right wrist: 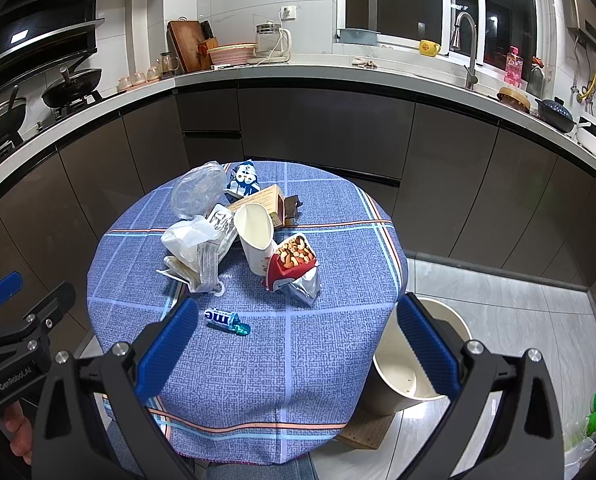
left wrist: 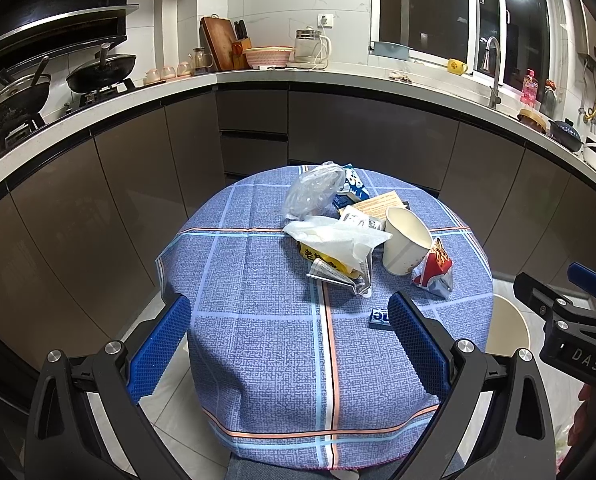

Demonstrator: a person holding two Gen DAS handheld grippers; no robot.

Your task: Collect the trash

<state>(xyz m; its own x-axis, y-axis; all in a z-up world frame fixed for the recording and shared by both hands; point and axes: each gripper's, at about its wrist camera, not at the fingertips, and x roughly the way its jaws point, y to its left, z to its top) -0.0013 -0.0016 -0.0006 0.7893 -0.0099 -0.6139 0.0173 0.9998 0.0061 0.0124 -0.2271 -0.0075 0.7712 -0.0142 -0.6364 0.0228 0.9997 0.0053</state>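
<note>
Trash lying uncollected on the blue plaid tablecloth [right wrist: 298, 360]; both grippers hovering at the near edge.

Left gripper [left wrist: 289, 344] and right gripper [right wrist: 298, 344] are standing wide open, holding nothing. First pick is pending: the small blue mint roll [right wrist: 221, 317] is lying nearest, rigid and narrow, calling for a closing pinch. Beyond are sitting a tilted cream paper cup [right wrist: 255, 236], a crinkly red foil nut packet [right wrist: 293, 268] and soft white plastic bags [right wrist: 185, 236]. Cream round bin [right wrist: 394, 388] is waiting near right on the floor.

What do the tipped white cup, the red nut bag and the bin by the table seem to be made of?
Cup: likely paper, matte, with a stained side.
Nut bag: printed foil-lined film, judging by its shiny, creased silver underside.
Bin: probably smooth plastic, cream with an even soft sheen; coated metal cannot be ruled out.
</note>
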